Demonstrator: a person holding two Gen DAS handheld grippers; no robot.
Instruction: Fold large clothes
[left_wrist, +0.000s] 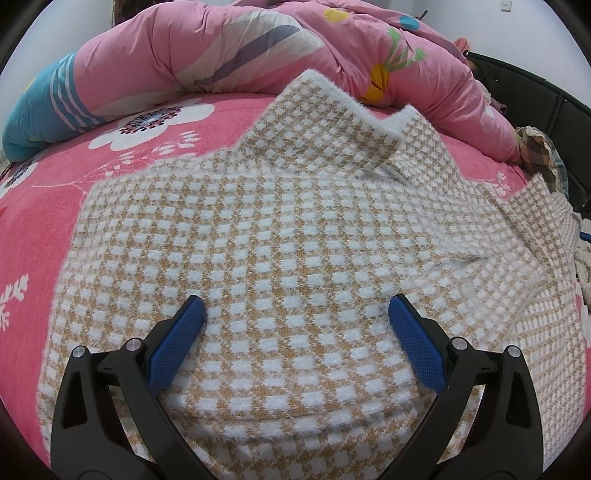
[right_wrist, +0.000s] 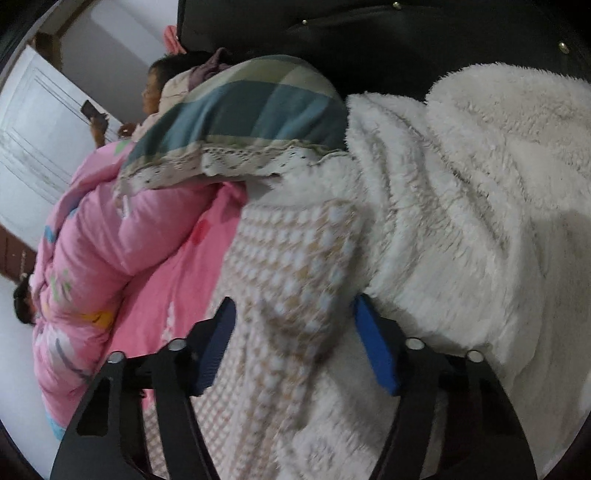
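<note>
A large tan-and-white checked knit garment (left_wrist: 295, 229) lies spread on the pink flowered bed sheet (left_wrist: 48, 229), its collar folded at the far side. My left gripper (left_wrist: 295, 310) is open just above the garment's near part, its blue pads apart on either side of bare fabric. In the right wrist view a part of the same checked garment (right_wrist: 291, 258) runs between the blue pads of my right gripper (right_wrist: 293, 314), which is open around it. The fabric there is bunched and blurred.
A pink patterned quilt (left_wrist: 229, 48) is heaped along the far side of the bed. A white fluffy blanket (right_wrist: 480, 206) lies right of the right gripper. A plaid pillow with lace trim (right_wrist: 243, 118) and a black headboard (right_wrist: 369, 44) lie beyond. A person with a phone (right_wrist: 151, 88) lies at the far left.
</note>
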